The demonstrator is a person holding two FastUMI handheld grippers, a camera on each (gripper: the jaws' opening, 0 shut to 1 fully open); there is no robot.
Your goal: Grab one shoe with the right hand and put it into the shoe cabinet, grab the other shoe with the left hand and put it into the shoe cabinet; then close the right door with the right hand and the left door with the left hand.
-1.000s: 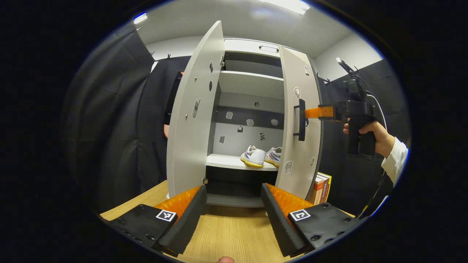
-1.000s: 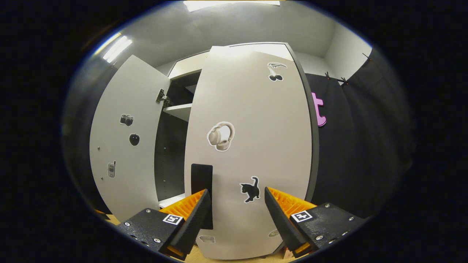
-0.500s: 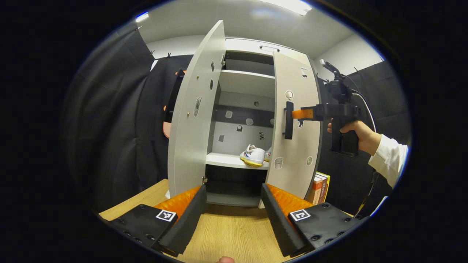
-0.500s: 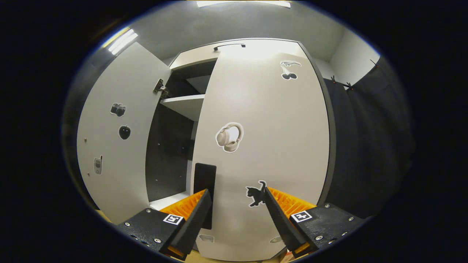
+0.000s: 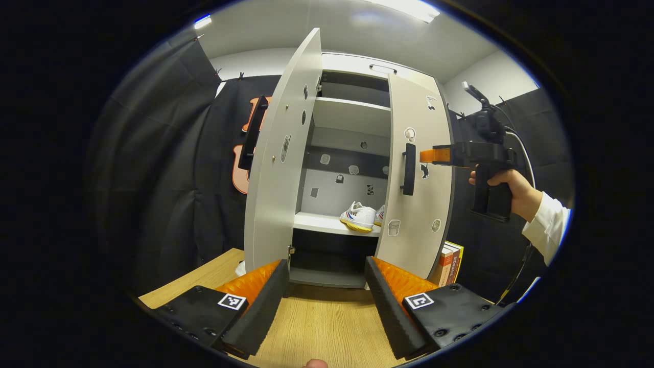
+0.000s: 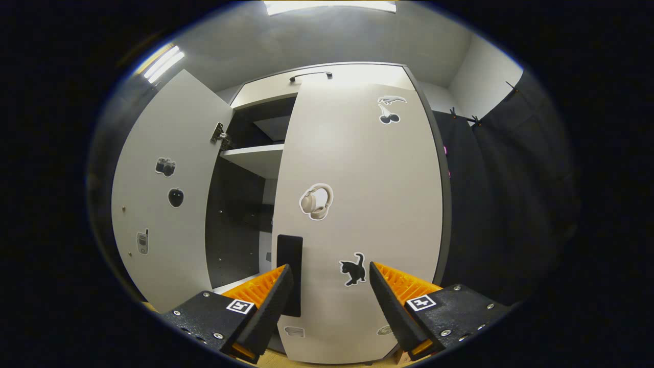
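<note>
The grey shoe cabinet (image 5: pixel 352 117) stands on a wooden table. Two white shoes (image 5: pixel 360 217) sit side by side on its lower shelf; the right one (image 5: pixel 379 215) is half hidden by the right door (image 5: pixel 419 204). That door is partly swung in, and the left door (image 5: pixel 276 174) stands wide open. My right gripper (image 5: pixel 423 155), held by a hand, is open with its tips at the right door's outer face just right of the black handle (image 5: pixel 407 168). In the right gripper view, the right gripper (image 6: pixel 331 301) straddles the door (image 6: pixel 363 194) beside the handle (image 6: pixel 289 271). My left gripper (image 5: pixel 324 301) is open and empty, low before the cabinet.
Several books (image 5: pixel 449 263) stand on the table against the cabinet's right side. The wooden tabletop (image 5: pixel 317 332) runs from my left gripper to the cabinet's base. Black cloth hangs on both sides. The left door's outer handle (image 5: pixel 250 133) faces left.
The right door has swung further in with my right gripper at its face, hiding more of the right shoe. The left gripper view has shifted, so the left door's outer handle now shows.
</note>
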